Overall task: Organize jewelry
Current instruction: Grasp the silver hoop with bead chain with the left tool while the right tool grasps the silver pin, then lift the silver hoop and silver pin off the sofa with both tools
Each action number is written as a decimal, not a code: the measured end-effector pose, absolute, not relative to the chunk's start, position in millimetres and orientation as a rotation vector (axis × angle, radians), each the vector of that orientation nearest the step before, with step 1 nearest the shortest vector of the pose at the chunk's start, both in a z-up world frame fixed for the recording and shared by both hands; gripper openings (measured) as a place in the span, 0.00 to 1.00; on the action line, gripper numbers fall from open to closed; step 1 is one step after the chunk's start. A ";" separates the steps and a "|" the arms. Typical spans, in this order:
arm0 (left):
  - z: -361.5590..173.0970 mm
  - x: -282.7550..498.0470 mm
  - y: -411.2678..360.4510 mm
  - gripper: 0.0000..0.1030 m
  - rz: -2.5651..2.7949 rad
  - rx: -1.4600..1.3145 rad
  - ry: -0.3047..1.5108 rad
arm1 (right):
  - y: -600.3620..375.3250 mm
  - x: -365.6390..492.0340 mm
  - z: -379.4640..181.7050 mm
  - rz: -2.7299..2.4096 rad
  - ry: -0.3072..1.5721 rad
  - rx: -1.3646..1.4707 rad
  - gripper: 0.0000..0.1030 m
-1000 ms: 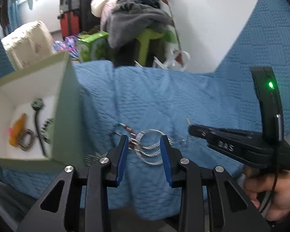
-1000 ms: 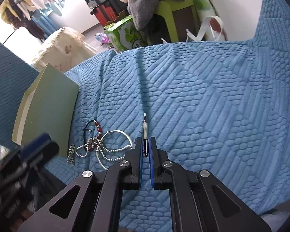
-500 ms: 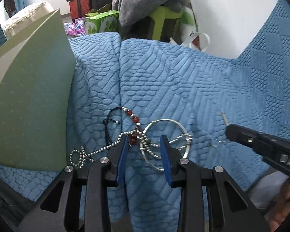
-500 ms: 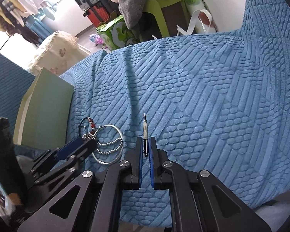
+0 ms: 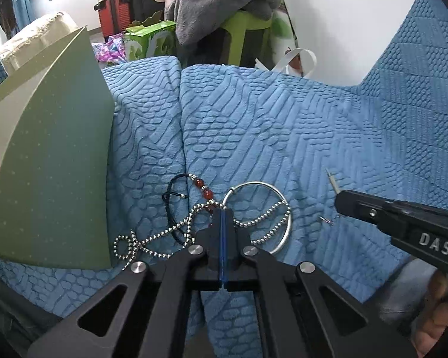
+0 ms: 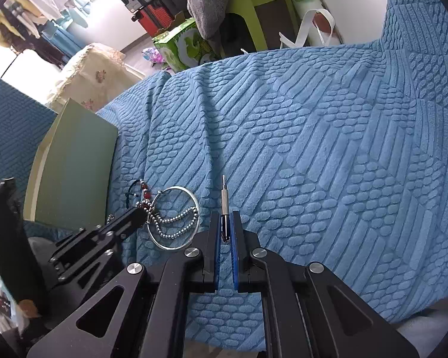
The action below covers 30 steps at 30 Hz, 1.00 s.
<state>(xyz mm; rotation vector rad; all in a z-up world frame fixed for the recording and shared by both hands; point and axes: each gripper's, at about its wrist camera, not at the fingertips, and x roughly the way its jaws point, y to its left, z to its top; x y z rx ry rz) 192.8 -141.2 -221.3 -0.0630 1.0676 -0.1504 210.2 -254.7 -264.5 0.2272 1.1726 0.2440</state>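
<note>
Left gripper (image 5: pixel 222 217) has its jaws together over the tangle, seemingly pinching the ball chain (image 5: pixel 164 232) where it crosses the silver bangle (image 5: pixel 286 226) near the blue cover's (image 5: pixel 283 137) front edge. Lift slowly, since the beaded cord (image 5: pixel 201 186) may drag along. Right gripper (image 6: pixel 225 229) clamps a slim metal pin (image 6: pixel 223 197). Beyond, the green box (image 5: pixel 50 161) waits at the cover's left edge.

both tools (image 5: pixel 222 213) (image 6: pixel 225 223) angled downward, jaws closed

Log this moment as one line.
left tongs: shut on ball chain | right tongs: shut on small screwdriver | green box: beside jewelry
</note>
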 end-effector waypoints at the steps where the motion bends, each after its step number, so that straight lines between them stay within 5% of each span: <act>1: -221.0 192.4 -140.8 0.00 -0.155 -0.065 1.068 | -254.4 210.2 -264.3 0.244 1.173 0.226 0.04; 13: -216.2 185.9 -143.4 0.00 -0.250 -0.070 1.056 | -255.8 208.1 -262.3 0.239 1.165 0.217 0.04; 20: -225.8 192.2 -167.5 0.19 -0.329 0.036 1.091 | -264.9 203.9 -260.4 0.226 1.164 0.230 0.04; 30: -235.1 201.3 -187.8 0.20 -0.408 0.220 1.101 | -272.1 202.4 -258.2 0.228 1.161 0.271 0.04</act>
